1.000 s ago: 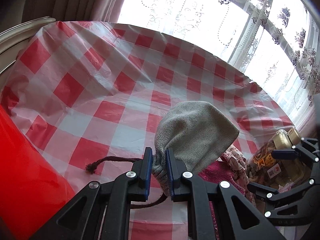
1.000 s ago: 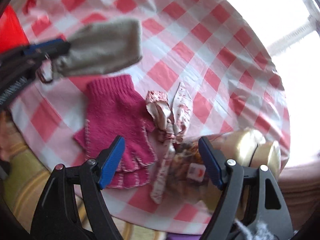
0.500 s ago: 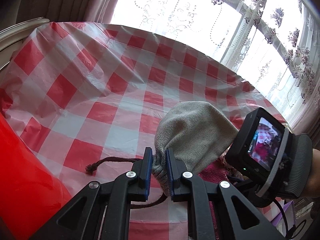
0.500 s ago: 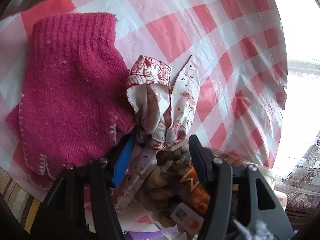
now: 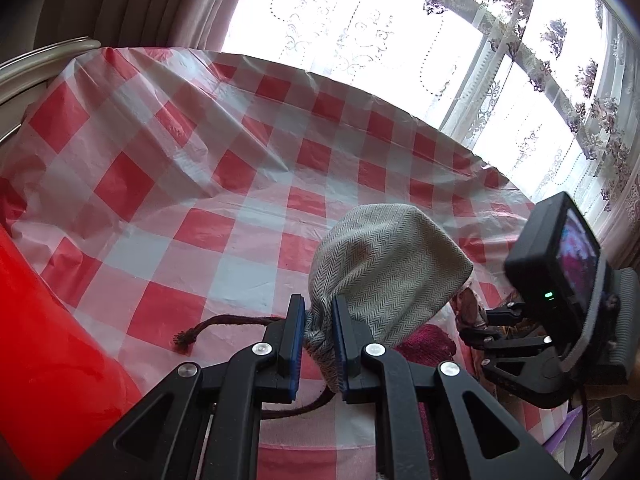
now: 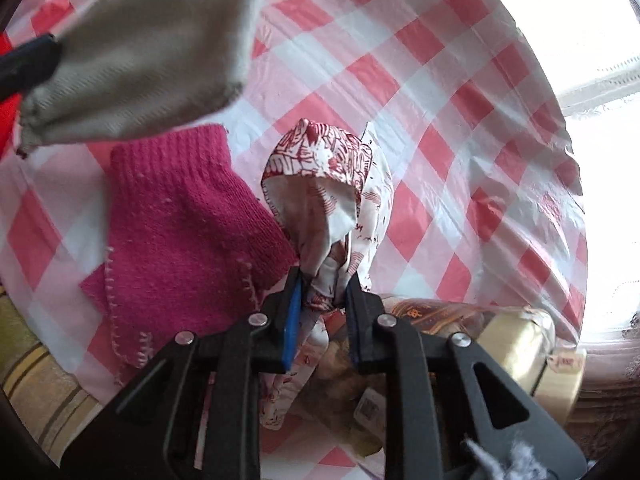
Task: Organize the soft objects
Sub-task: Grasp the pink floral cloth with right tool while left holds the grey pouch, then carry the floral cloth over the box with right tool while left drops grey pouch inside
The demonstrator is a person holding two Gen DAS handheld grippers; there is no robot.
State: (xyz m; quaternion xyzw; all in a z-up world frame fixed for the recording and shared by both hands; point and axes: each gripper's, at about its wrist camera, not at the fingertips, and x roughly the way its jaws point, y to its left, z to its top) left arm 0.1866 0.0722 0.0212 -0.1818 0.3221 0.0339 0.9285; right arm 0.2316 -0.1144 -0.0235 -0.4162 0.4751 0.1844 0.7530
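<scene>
Grey pouch (image 5: pixel 384 272) between closed jaws

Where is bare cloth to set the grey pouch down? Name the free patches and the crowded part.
Free: the wide checked tablecloth between the grey pouch in the left gripper and the window edge, and leftward to the red sheet.
Crowded: the near right, where the pink glove, the patterned cloth in the right gripper and a packet lie.

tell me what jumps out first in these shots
The red-and-white checked tablecloth fills both views. Over it, the left gripper pinches the neck of a grey herringbone pouch, while the right gripper, whose jaws have just been closing, clamps a red-patterned fabric piece beside a magenta knit glove.
</scene>
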